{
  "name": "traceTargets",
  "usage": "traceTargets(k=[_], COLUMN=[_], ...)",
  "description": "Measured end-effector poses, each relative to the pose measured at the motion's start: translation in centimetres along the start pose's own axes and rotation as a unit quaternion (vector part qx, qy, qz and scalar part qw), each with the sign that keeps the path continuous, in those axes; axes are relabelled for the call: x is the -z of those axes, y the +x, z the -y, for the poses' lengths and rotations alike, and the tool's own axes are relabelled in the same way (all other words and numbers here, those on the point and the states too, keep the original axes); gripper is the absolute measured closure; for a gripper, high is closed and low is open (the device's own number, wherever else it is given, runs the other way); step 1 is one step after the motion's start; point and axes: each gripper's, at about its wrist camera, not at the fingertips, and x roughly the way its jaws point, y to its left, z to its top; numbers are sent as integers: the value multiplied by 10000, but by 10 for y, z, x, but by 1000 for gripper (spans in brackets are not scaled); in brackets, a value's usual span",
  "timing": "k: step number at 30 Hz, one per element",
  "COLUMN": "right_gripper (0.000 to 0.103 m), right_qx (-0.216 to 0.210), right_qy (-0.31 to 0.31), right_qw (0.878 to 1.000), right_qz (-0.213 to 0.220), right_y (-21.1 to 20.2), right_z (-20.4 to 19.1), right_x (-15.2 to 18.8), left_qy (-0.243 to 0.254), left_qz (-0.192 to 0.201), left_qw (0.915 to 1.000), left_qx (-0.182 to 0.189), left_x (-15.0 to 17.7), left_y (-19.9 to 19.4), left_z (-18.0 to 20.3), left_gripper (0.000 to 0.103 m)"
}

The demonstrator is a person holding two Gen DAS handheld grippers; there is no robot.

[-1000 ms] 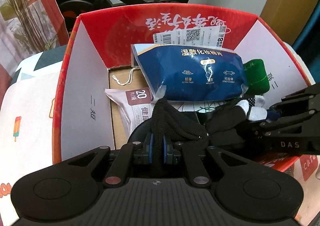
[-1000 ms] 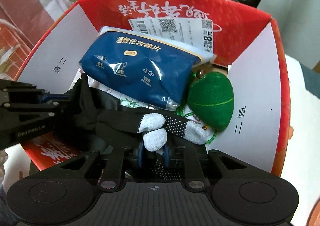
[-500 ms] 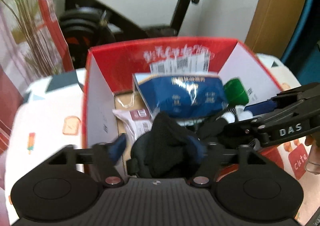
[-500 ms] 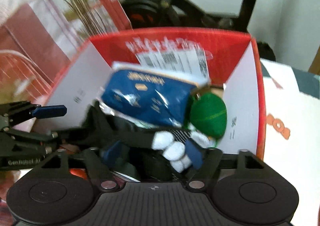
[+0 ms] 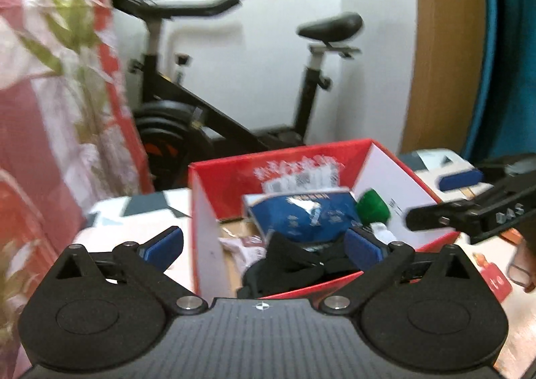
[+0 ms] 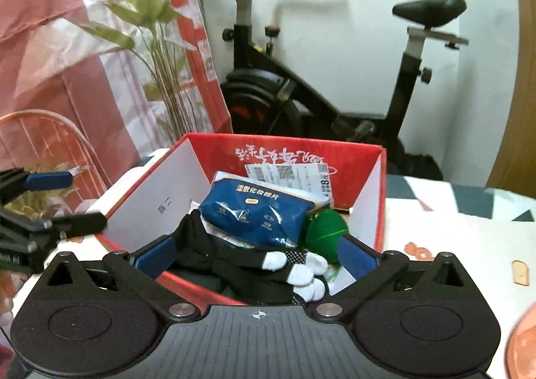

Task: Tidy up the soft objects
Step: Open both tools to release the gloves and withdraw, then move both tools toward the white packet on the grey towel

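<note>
Home room, exercise bike (image 6: 321,84), potted plant (image 6: 150,27), patterned tablecloth (image 6: 452,245)

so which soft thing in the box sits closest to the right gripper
The black glove with white fingertips. It lies at the box's near edge, right in front of the open right gripper; the blue pack and green ball lie farther back.

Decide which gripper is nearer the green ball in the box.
Right. The right gripper is open at the box's near edge, its right finger just beside the green ball. The left gripper is open farther left, over the black glove.
</note>
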Motion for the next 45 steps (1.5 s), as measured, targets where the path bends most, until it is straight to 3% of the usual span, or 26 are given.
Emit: traceTargets(k=[2,4,9,12,20,27,31,36,39,45], right_gripper=[0,0,0,0,0,1,25,39,40,41], right_qx=[22,140,-112,-58,191,172,-83,-349,-370,-407], right_qy=[17,64,517,621,279,208,144,193,34,172], right_qw=[9996,9989,9957,9937,9986,9996,9994,9979,9976,9963], right_qz=[280,447,761,931,410,-43,-310,-503,-580,-744], right_y=[-15,-26,-50,-57,-43,-22,-9,1,8,21], right_z=[1,1,9,10,-8,-16,-17,-19,-21,-16], right_x=[9,18,42,57,94,130,143,153,155,161], left_qy=[36,49,-413,-697,-1436,-1661,-1760,-1713,-1513,-1636], left_qz=[231,309,129,-96,-774,-1204,-1386,-1489,-1549,-1631], left_qw=[9990,9981,9982,9971,9866,9782,9731,9712,9739,9695], left_qx=[-379,-527,-413,-304,94,309,533,719,681,821], left_x=[6,12,38,55,100,127,139,145,147,152], left_y=[-13,-22,-36,-37,-21,-5,5,14,18,26], left_z=[4,7,3,-2,-13,-7,-5,3,8,10], left_gripper=[0,0,0,0,3,17,31,46,49,50])
